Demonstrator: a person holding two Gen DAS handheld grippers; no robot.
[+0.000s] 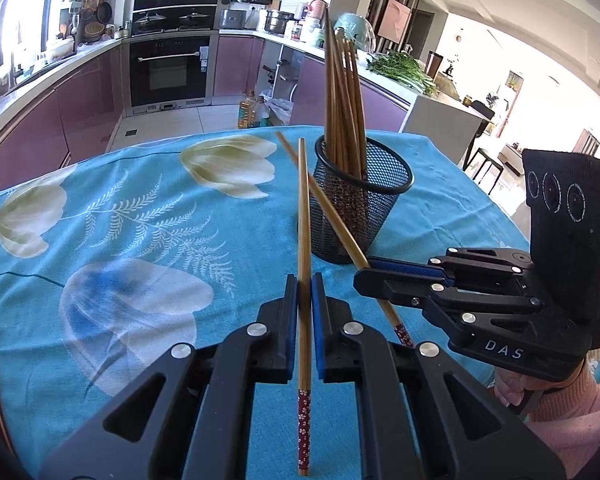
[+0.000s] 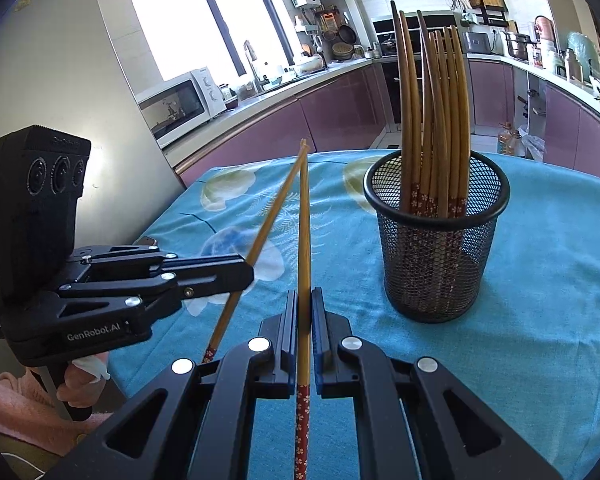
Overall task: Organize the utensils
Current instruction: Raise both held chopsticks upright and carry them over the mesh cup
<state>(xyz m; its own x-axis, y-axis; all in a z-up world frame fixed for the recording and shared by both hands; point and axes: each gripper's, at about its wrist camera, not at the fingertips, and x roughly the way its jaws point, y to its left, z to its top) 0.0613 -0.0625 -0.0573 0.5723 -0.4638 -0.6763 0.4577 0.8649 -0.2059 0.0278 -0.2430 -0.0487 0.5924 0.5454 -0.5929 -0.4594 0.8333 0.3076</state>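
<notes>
Left gripper [image 1: 304, 292]: jaws pinched on one chopstick [image 1: 303, 216], gripped toward its red flower-patterned end.
Right gripper [image 2: 304, 308]: jaws clamped on a second chopstick [image 2: 304, 232], same kind of hold.
Location: both sticks held above the counter [image 1: 100, 208], tips pointing forward; mesh holder [image 2: 434, 248] just beside them, already carrying a bundle of chopsticks [image 2: 432, 112].
Handling: judged light, stiff, smooth wood; likely to pivot in a thin pinch. Grip near patterned end seems best.
Writing: "GenRobot.AI" on left gripper body; "DAS" on right.
</notes>
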